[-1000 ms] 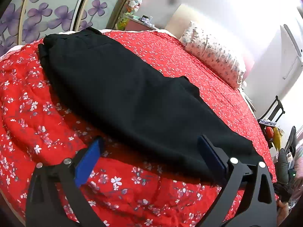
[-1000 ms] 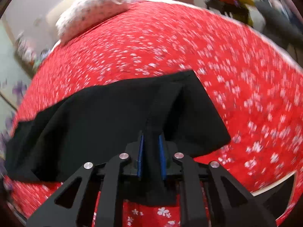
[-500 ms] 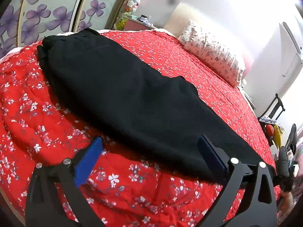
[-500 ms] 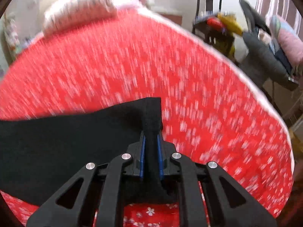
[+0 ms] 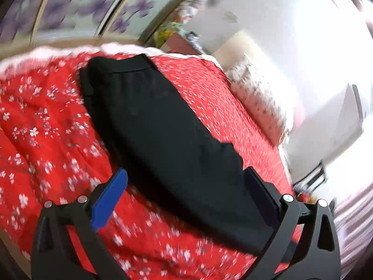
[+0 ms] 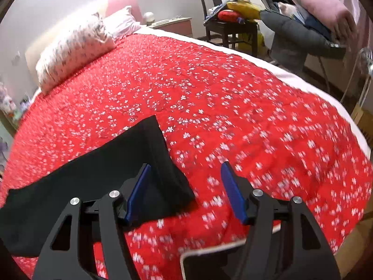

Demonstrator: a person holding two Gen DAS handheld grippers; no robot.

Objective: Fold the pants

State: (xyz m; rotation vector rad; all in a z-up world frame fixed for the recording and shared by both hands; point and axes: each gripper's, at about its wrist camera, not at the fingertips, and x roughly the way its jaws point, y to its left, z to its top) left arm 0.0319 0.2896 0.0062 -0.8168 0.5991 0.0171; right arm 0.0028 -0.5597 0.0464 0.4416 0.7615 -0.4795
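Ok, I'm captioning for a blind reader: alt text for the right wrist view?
The right gripper, jaws just opened, hovers over the cuff end of black pants lying flat on a red floral bedspread. Pillows and a cluttered chair sit behind.

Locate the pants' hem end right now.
Right wrist view: the hem end lies flat on the red floral bedspread, just ahead of the open right gripper, lower left.

A home bedroom: a bed under a red floral quilt (image 6: 209, 88) fills the near ground, patterned pillows (image 6: 74, 46) lie at its far left head, a dark wooden chair (image 6: 223, 23) piled with clothes stands far right, and purple-flowered wardrobe doors (image 5: 77, 11) stand beyond the bed.
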